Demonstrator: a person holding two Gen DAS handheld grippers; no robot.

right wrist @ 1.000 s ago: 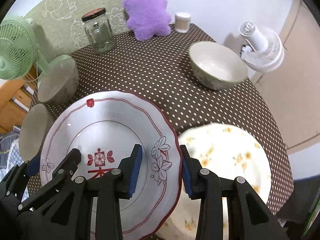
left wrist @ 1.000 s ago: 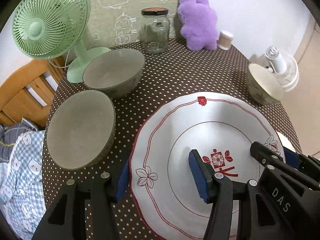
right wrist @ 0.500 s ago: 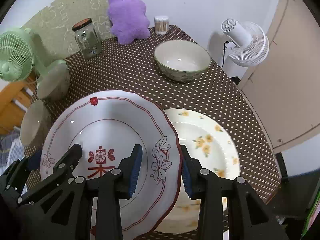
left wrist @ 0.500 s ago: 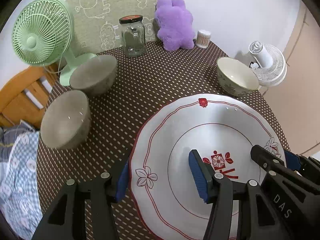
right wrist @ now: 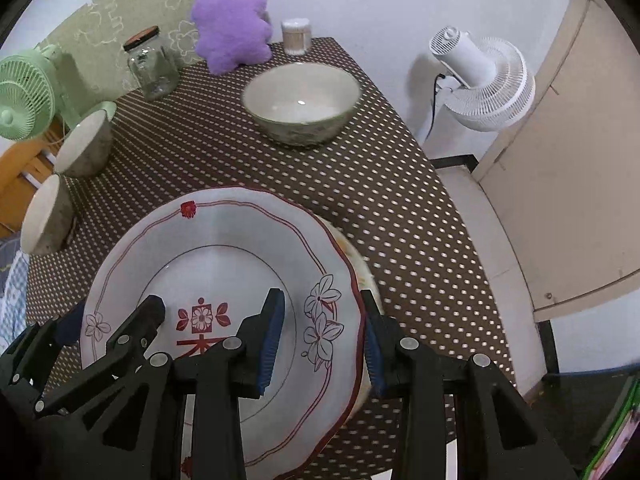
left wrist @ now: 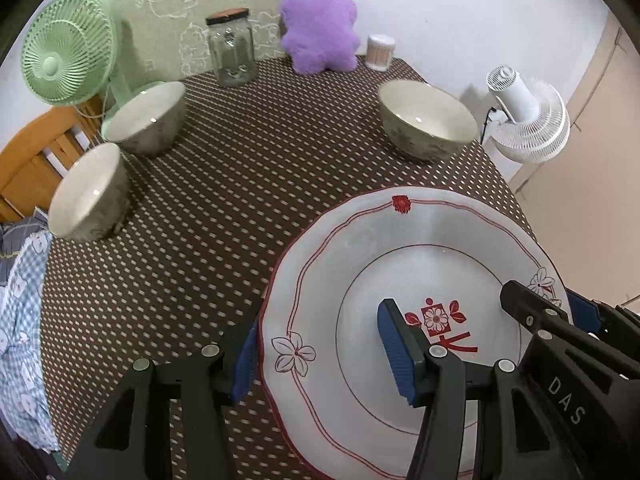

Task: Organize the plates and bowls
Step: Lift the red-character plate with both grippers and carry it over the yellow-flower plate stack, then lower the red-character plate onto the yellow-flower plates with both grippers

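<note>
Now your red-rimmed plate (right wrist: 224,264) has travelled over the yellow-flowered plate (right wrist: 362,276).
Left gripper (left wrist: 324,354) and right gripper (right wrist: 320,336) both clamp its rims; lowering would stack them.

The white plate (left wrist: 400,248) with a wavy red rim, flower prints and a red centre mark sits between both pairs of jaws, its left edge in one pair, its right edge in the other; under its right side, just beyond the right jaws, a sliver of a yellow-flowered plate (right wrist: 362,272) shows; one bowl (right wrist: 300,104) stands upright well ahead of the jaws; two grey bowls (left wrist: 146,118) (left wrist: 88,194) stand far ahead-left, near each other.
</note>
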